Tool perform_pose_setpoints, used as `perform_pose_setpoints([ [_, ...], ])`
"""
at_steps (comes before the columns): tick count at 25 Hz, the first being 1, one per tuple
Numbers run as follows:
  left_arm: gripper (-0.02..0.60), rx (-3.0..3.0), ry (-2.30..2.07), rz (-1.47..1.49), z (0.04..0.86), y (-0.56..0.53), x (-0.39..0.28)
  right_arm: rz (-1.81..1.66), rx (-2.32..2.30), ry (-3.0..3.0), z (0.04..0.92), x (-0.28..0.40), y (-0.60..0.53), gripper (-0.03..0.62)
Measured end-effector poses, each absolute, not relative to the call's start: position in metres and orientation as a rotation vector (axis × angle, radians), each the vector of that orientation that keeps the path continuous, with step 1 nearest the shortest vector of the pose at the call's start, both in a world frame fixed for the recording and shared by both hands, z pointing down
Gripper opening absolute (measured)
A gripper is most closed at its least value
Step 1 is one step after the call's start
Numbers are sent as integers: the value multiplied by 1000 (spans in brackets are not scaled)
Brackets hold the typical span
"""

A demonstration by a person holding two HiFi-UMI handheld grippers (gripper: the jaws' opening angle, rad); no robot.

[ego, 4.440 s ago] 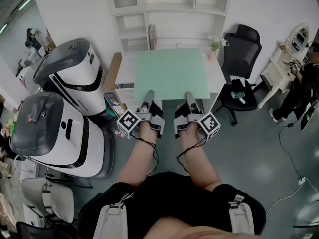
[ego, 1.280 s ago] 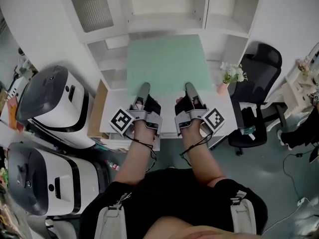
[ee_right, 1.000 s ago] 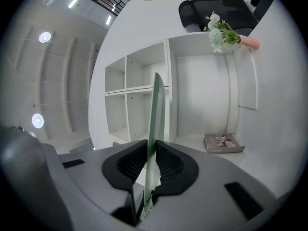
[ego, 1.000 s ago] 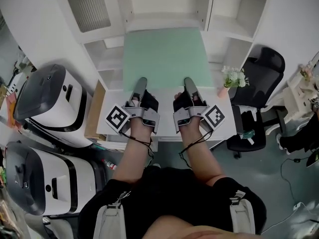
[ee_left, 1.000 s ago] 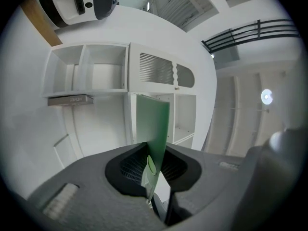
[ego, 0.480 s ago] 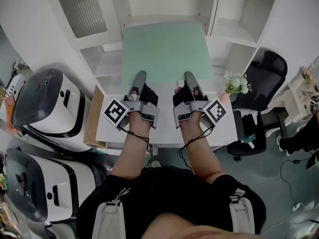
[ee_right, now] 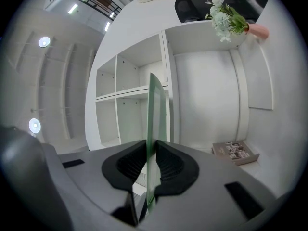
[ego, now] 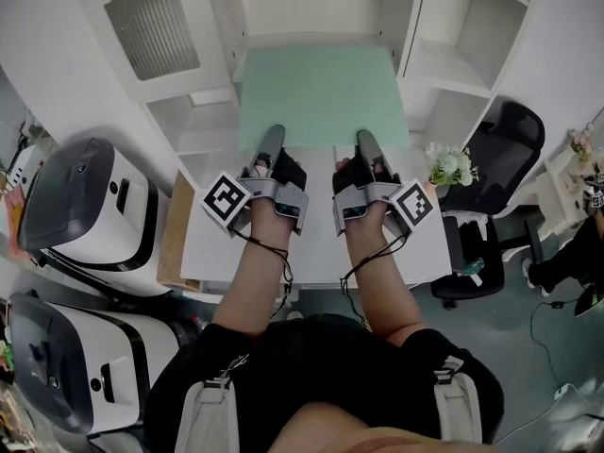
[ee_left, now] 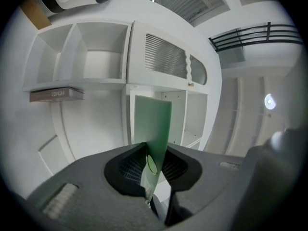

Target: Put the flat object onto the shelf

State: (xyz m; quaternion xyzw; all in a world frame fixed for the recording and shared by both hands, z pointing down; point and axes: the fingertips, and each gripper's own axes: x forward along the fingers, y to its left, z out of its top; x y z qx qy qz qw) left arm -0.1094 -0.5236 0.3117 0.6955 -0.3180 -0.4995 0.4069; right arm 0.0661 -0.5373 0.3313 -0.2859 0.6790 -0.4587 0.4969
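The flat green board (ego: 321, 92) is up in the air between my two grippers, held roughly level and tipped up a bit at the far end. It's out past the far edge of the white desk (ego: 311, 253). From the head view its far edge lines up with the front lip of the middle opening of the white shelf unit (ego: 311, 36). I honestly can't tell whether it's touching that lip.

My left gripper (ego: 271, 144) has its jaws pinched on the board's near edge towards the left corner. In the left gripper view the green sheet (ee_left: 153, 124) is clamped right between the ribbed black pads (ee_left: 132, 167). My right gripper (ego: 366, 147) does the same on the near edge towards the right corner, jaws pressed on the sheet (ee_right: 155, 114), which shows nearly edge-on there.

Around that:
- A louvred door panel (ego: 151, 26) sits left of the middle opening.
- A book (ee_left: 55, 94) lies flat on a shelf at the left.
- A magazine (ee_right: 236, 152) lies on a white surface low at the right in the right gripper view.
- A small pink vase of flowers (ego: 451, 166) stands at the desk's right edge, near its far corner.
- A black office chair (ego: 500, 140) is just beyond the vase.
- Two white machines with grey tops (ego: 75, 196) stand on the floor to my left.
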Motion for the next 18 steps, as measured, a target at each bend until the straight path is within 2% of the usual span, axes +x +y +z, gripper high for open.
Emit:
perform_pose_setpoints([
  [18, 95, 1641, -793, -1210, 303, -603, -116, -1200, -770, 1562, 310, 61, -608, 66],
])
